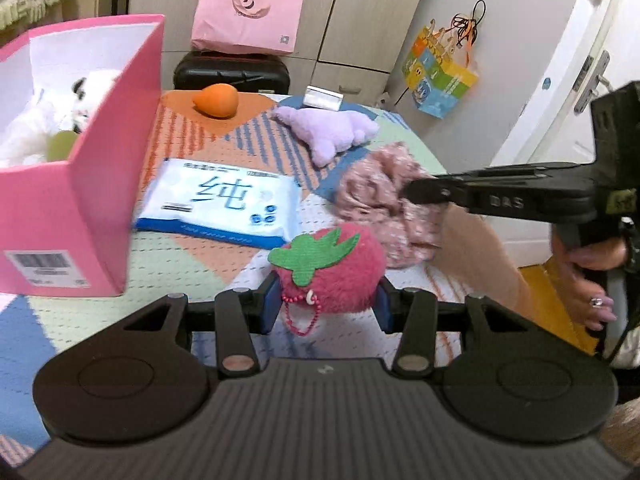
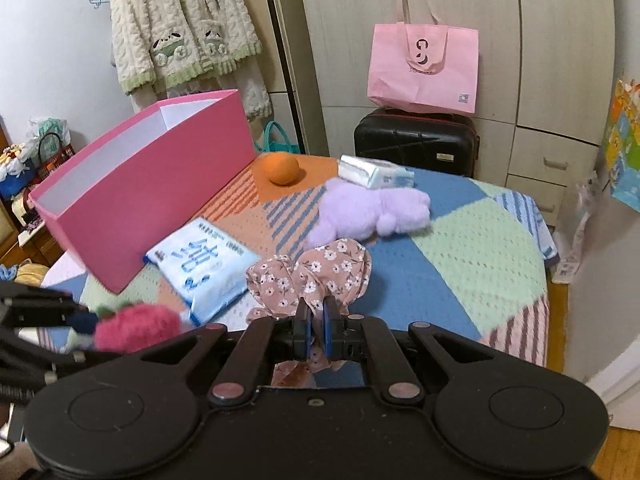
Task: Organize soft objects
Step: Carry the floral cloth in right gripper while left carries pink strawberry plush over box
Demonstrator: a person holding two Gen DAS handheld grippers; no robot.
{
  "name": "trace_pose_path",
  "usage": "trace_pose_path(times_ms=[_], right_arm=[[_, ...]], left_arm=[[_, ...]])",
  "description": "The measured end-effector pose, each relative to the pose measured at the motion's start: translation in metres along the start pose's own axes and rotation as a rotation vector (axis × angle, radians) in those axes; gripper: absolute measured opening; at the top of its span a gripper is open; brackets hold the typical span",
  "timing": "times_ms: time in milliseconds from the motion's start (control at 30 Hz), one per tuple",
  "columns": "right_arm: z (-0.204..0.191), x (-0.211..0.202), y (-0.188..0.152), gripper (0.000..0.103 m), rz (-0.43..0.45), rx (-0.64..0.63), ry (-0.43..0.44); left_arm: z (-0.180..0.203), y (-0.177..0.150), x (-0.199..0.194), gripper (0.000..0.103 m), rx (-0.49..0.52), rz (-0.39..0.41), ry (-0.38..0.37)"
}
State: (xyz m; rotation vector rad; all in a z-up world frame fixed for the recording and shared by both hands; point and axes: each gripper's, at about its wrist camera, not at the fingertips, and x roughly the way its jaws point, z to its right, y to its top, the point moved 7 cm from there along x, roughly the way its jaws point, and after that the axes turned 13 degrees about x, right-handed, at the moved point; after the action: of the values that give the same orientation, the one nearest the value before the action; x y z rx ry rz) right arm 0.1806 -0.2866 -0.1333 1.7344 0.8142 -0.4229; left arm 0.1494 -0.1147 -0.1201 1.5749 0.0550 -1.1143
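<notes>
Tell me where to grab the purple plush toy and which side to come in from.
Grip the purple plush toy across its thick middle body, coming from above and the near side. It lies flat on the patchwork cover, its soft bulk should compress between the pads, and the tissue pack sits close behind it, probably blocking a far-side approach.

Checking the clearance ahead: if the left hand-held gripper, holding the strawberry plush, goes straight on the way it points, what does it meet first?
Probably the blue-and-white wipes pack, lying on the bedspread just beyond the strawberry plush clamped in the left hand-held gripper. The pink box sits off to the left. Depth is uncertain.
</notes>
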Motion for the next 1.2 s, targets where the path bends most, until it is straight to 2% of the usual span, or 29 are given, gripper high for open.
trace_pose_path(times_ms=[67, 300, 567, 667, 800, 1200], right_arm=[[0.001, -0.006, -0.007, 0.008, -0.007, 0.009, -0.001], [-0.006, -0.023, -0.026, 0.009, -0.030, 0.035, 0.017], [-0.043, -0.039, -0.031, 0.009, -0.043, -0.010, 0.057], [-0.059, -0.043, -0.033, 0.009, -0.081, -0.058, 0.042], [-0.082, -0.049, -0.036, 0.009, -0.118, -0.114, 0.045], [-0.172, -0.064, -0.034, 0.009, -0.161, -0.237, 0.205]], left_arm=[[-0.001, -0.004, -0.007, 0.045, 0.022, -0.004, 0.023], [-0.008, -0.017, -0.025, 0.045, 0.023, -0.045, 0.022], [-0.018, -0.020, -0.052, 0.046, 0.061, -0.047, 0.064], [-0.022, -0.020, -0.062, 0.046, 0.074, -0.052, 0.099], [-0.025, -0.026, -0.073, 0.046, 0.089, -0.077, 0.079], [-0.057, -0.045, -0.112, 0.046, 0.086, -0.174, 0.008]])
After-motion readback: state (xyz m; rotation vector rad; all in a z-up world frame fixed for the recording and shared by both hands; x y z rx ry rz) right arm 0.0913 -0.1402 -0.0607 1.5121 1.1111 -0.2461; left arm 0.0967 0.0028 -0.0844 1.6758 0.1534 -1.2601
